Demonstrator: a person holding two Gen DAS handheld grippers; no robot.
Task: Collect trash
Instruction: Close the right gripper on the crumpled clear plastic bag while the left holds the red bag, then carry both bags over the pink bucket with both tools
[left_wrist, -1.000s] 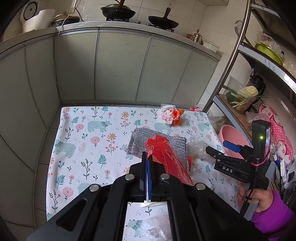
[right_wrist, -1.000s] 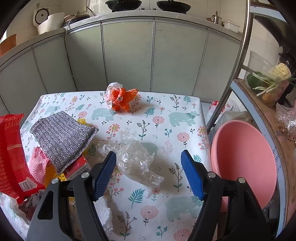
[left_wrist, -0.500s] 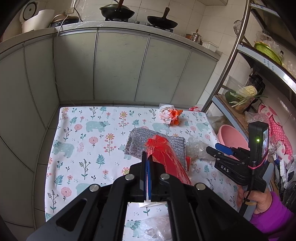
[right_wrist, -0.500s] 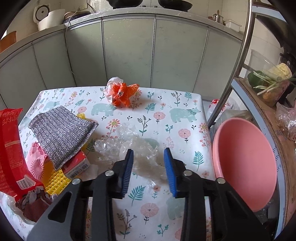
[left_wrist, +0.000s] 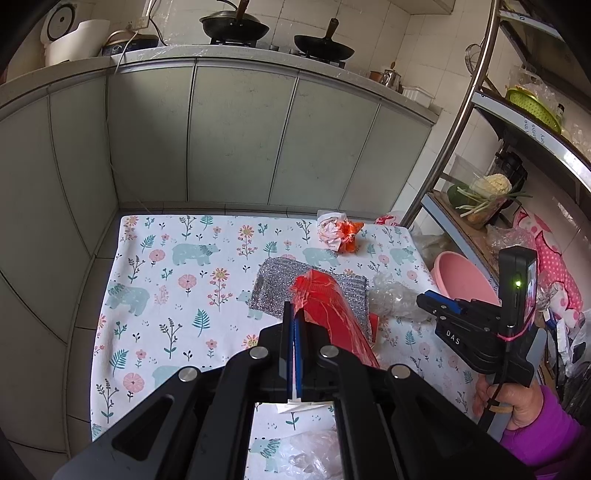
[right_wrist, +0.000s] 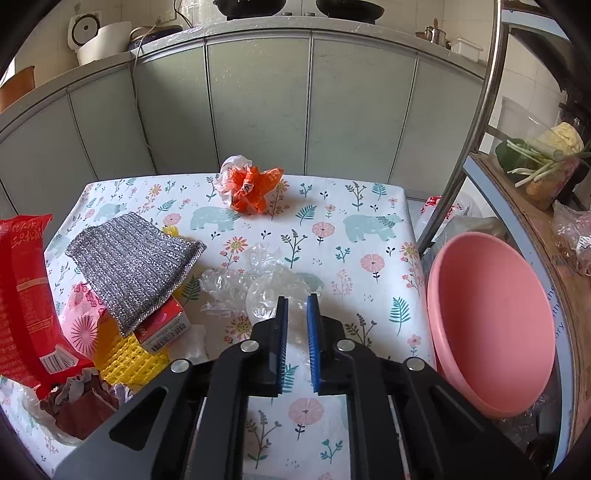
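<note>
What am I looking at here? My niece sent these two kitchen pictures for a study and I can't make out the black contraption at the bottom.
No robot: a person holds a hand-held clamp in each hand, each with a camera looking along its blue-padded fingers. One picture is from the left gripper, the other from the right gripper. The left one is pinched shut on the edge of a clear bag holding a red snack wrapper. The right one is closed on crumpled clear plastic. On the floral tablecloth lie a silver scouring cloth, an orange wrapper ball, a small red carton and a yellow mesh pad. A pink basin sits beside the table.
</note>
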